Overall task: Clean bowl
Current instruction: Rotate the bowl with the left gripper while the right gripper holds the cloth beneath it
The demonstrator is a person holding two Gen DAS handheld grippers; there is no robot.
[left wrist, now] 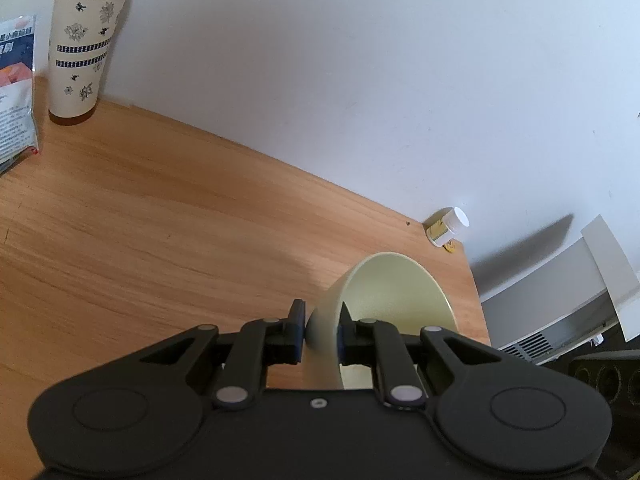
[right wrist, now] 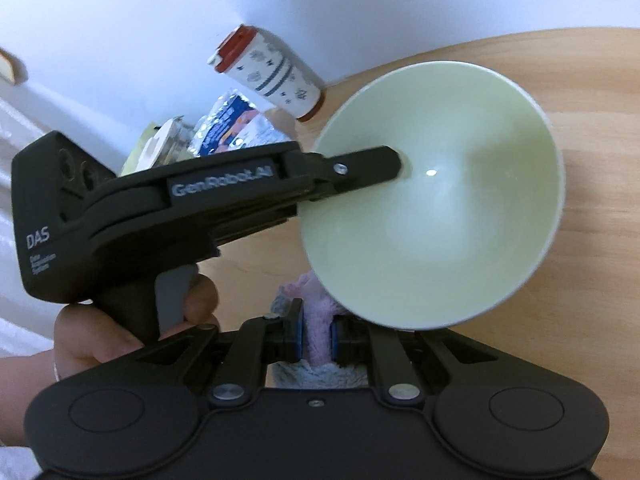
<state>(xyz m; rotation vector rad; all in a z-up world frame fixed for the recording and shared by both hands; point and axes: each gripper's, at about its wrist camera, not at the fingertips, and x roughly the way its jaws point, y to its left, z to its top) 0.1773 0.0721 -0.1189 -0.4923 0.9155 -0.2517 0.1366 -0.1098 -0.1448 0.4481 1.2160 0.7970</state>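
Observation:
A pale green bowl is held tilted on its side above the wooden table. My left gripper is shut on the bowl's rim, one finger inside and one outside; in the right wrist view it reaches into the bowl from the left. My right gripper is shut on a pink and grey fluffy cloth, just below the bowl's lower rim. The bowl's inside looks bare and glossy.
A floral tumbler with a red lid stands by the white wall. A foil snack bag lies at the table's left. A small white-capped bottle lies at the table's far corner. A white appliance stands beyond the table's right edge.

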